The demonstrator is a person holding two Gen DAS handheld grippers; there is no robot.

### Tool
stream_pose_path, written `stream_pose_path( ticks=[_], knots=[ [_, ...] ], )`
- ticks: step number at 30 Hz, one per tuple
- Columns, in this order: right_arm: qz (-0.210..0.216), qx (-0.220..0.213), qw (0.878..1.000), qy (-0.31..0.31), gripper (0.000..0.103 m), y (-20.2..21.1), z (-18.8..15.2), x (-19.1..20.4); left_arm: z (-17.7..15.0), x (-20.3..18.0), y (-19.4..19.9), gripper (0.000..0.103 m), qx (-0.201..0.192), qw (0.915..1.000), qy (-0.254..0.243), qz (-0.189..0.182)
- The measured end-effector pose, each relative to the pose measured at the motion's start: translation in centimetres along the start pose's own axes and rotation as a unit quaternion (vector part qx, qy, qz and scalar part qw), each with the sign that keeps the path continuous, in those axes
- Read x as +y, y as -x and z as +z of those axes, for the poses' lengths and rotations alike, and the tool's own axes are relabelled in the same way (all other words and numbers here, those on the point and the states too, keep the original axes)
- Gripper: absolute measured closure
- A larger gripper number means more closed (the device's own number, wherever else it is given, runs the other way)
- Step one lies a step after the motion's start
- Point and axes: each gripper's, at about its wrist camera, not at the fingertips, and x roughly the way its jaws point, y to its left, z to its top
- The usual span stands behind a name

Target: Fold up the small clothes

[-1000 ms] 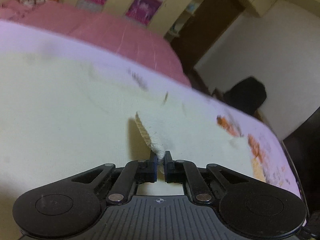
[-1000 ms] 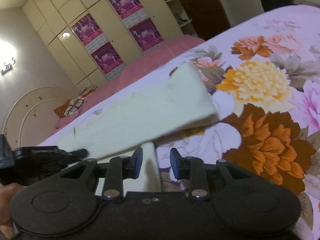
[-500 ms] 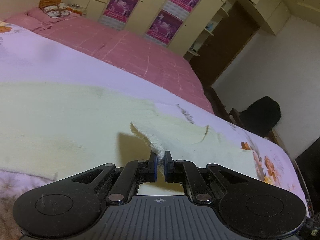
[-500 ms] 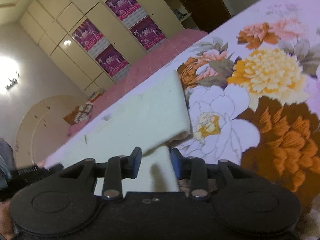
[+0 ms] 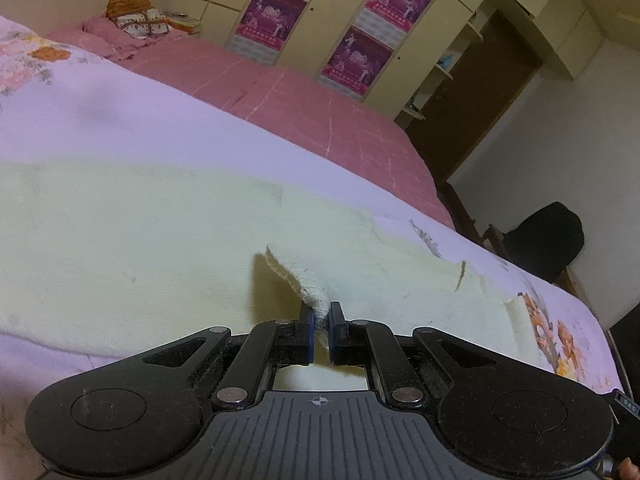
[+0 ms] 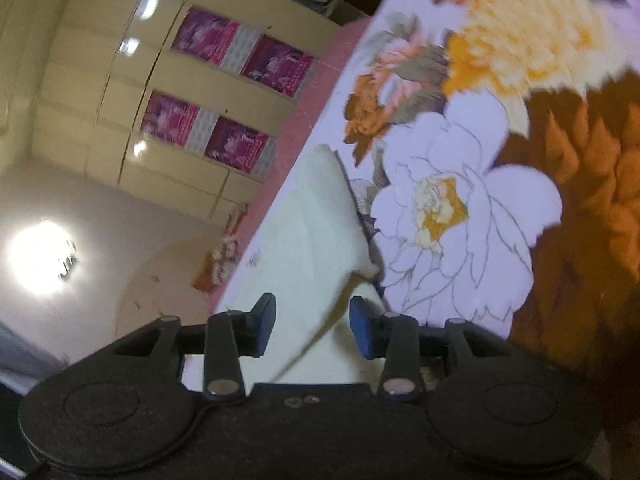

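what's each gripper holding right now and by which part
The left hand-held gripper pinches a raised edge of the cream cloth. The right hand-held gripper is open, holding nothing.

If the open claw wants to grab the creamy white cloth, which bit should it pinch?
Probably the folded corner of the cream-white knitted cloth, which lies just ahead of the open right claw. There the cloth's layers lift off the flowered bedspread, so pushing straight forward should slip one finger over and one under. The left claw already pinches another edge of the cloth.
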Motion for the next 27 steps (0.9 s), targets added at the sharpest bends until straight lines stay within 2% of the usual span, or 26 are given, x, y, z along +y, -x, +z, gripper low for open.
stream_pose_path(
  ticks=[10,13,15,17,27],
  knots=[
    [0.024,-0.019,0.997,-0.072,0.063,-1.5,1.1,-1.9,-0.4,1.3,-0.7,0.097,0.009,0.9999,0.007,0.010],
    [0.022,-0.021,0.997,-0.069,0.070,-1.9,1.0,-1.9,-0.5,1.6,-0.9,0.097,0.013,0.9998,0.009,0.011],
    [0.011,-0.019,0.998,-0.059,0.085,-2.1,0.9,-1.8,-0.7,1.7,-1.0,0.097,0.014,0.9998,0.011,0.010],
    [-0.004,-0.019,0.999,-0.047,0.097,-2.3,0.9,-1.8,-0.9,1.9,-0.7,0.097,0.015,0.9998,0.012,0.008],
    [-0.018,-0.021,0.999,-0.028,0.099,-2.2,1.1,-2.4,-1.2,2.2,-0.9,0.097,0.017,0.9995,0.018,0.019]
  ],
)
